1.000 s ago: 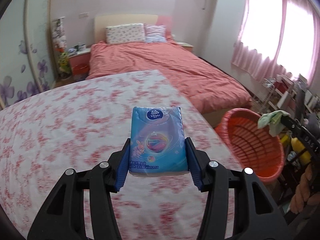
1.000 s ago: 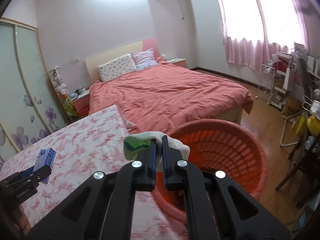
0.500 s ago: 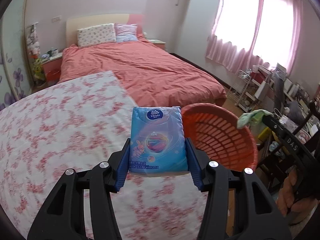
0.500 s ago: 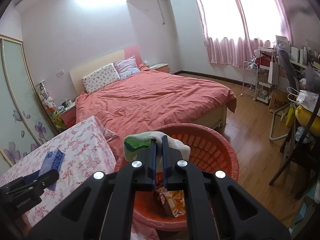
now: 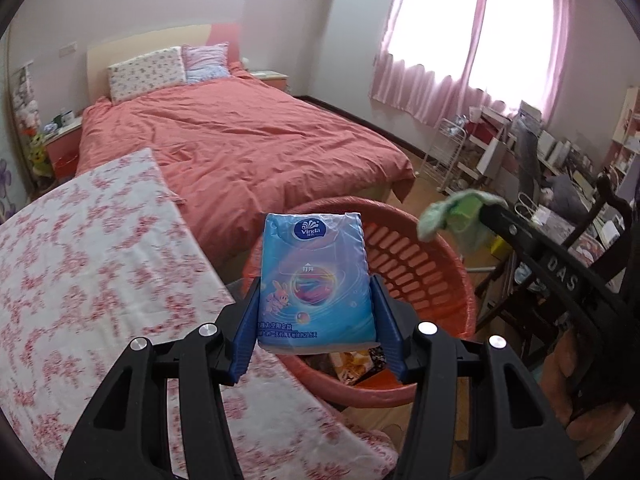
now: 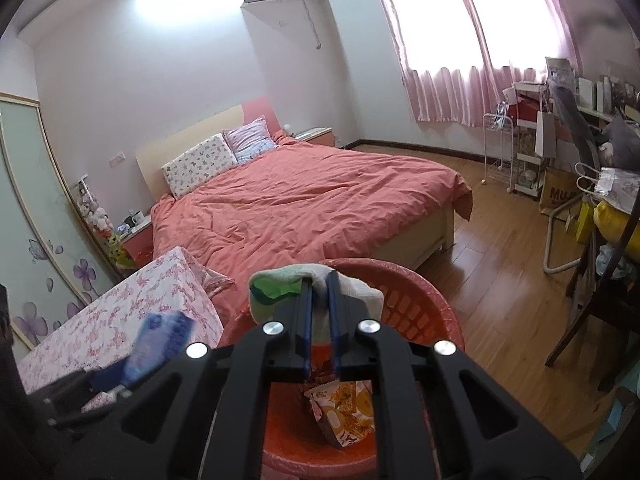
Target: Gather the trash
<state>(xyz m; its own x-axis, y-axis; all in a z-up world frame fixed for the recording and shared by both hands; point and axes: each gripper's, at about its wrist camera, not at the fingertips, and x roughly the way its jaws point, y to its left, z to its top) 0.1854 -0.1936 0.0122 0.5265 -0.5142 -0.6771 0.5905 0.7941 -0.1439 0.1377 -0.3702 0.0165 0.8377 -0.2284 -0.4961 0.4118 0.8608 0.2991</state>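
1. Far left in the left wrist view: a table with a flowery pink cloth (image 5: 92, 264), its edge just beside the basket.
2. Behind it, toward the back wall: a big bed with a red cover (image 5: 240, 148) and two pillows (image 5: 146, 72) at the head.
3. In the middle: the left gripper (image 5: 316, 308), squeezed tight on a blue tissue pack (image 5: 316, 276). Held flat between the two blue fingers (image 5: 246, 336), with the word "Vinda" on the top end.
4. Hanging over the near rim of the red basket (image 5: 424, 264), the pack hides part of it.
5. Down inside the basket: a snack wrapper (image 5: 352, 362), lying at the bottom.
6. To the right: the right gripper (image 5: 476, 210), pinched shut on a green and white rag (image 5: 452, 216). Held up in the air over the far rim of the basket, not touching it.
7. Same things in the right wrist view: the right gripper (image 6: 318, 292) with fingers close together on the rag (image 6: 316, 280), the red basket (image 6: 416, 304) right under it, and the wrapper (image 6: 344, 408) inside.
8. Far right: a white rack (image 5: 452, 152) and a messy desk (image 5: 560, 184) under pink curtains (image 5: 472, 40).
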